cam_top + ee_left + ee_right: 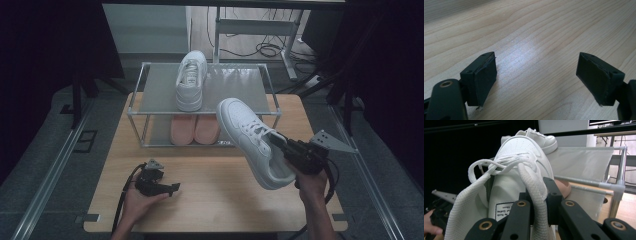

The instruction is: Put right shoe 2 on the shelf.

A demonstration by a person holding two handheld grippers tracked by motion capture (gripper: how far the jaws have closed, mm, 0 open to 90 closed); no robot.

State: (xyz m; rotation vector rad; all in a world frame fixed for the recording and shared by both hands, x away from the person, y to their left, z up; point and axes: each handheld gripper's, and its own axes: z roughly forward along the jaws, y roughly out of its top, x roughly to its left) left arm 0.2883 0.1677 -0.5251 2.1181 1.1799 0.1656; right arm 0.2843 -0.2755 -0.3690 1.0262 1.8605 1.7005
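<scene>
At right of centre in the high view, the right gripper (280, 142) clamps a white sneaker (252, 142), seemingly by its tongue, raised above the table (210, 195); lower left, the left gripper (172, 188) rests with jaws apart

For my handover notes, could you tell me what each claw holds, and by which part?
The right claw grips the white sneaker by its collar edge beside the laces; the left claw is open and holds nothing.

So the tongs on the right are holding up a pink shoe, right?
Not pink. The right tongs hold up a white shoe, as the high view shows. The pink shoes sit on the rack's lower shelf.
</scene>
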